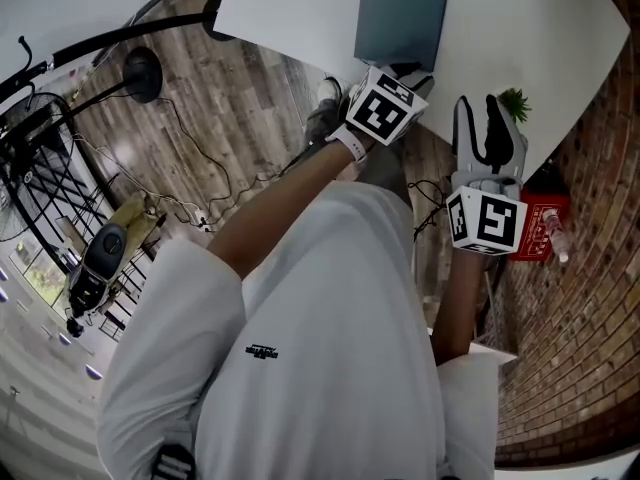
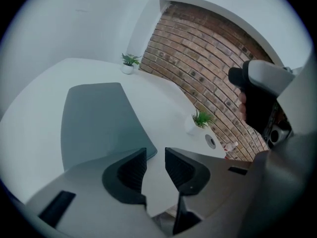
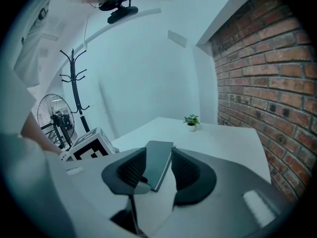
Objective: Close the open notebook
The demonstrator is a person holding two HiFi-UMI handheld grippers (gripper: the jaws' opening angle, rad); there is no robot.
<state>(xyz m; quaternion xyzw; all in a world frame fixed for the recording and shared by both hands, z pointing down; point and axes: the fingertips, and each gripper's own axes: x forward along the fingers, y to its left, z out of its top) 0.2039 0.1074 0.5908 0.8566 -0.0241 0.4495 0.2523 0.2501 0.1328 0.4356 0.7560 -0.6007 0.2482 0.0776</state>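
Observation:
The notebook [image 1: 400, 13] lies flat on the white table [image 1: 290, 8] with its grey-blue cover on top, shut. My left gripper [image 1: 403, 71] is at the notebook's near edge. In the left gripper view the left gripper [image 2: 155, 165] is open, with only bare table between the jaws and the notebook [image 2: 94, 123] just past the left jaw. My right gripper [image 1: 490, 128] hovers to the right over the table edge. It [image 3: 158, 171] is open too, and the notebook [image 3: 159, 150] shows beyond the gap, apart from the pads.
A small potted plant [image 1: 514, 101] stands near the table's right edge, and another [image 2: 130, 62] sits in the far corner. A brick wall [image 3: 267, 83] runs along the right. A red box [image 1: 540, 226] is on the floor, and a coat stand [image 3: 74, 83] and fan [image 3: 54, 120] stand behind.

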